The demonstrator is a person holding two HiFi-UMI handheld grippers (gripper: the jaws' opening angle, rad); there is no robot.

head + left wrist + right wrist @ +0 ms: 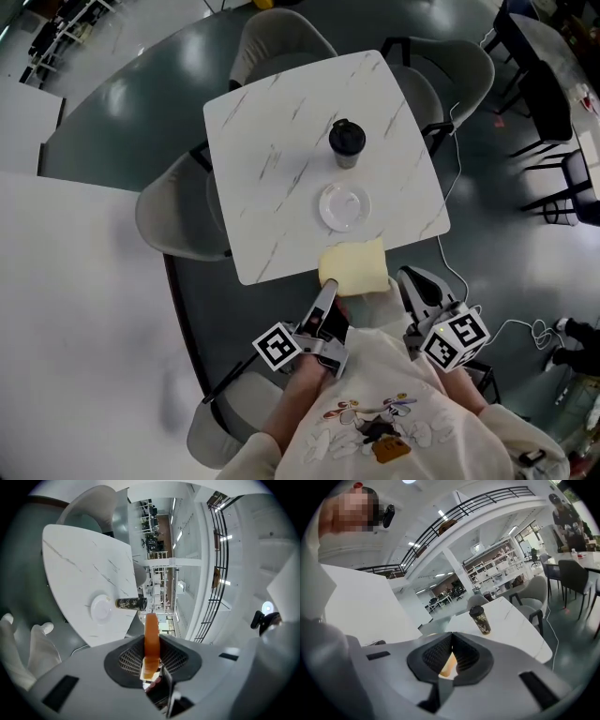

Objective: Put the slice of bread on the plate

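No words or numbers can be read anywhere. The dark cup [347,142] on the table has a pale pattern on its side, but it is too small to read. The shirt [375,422] shows only a cartoon drawing.
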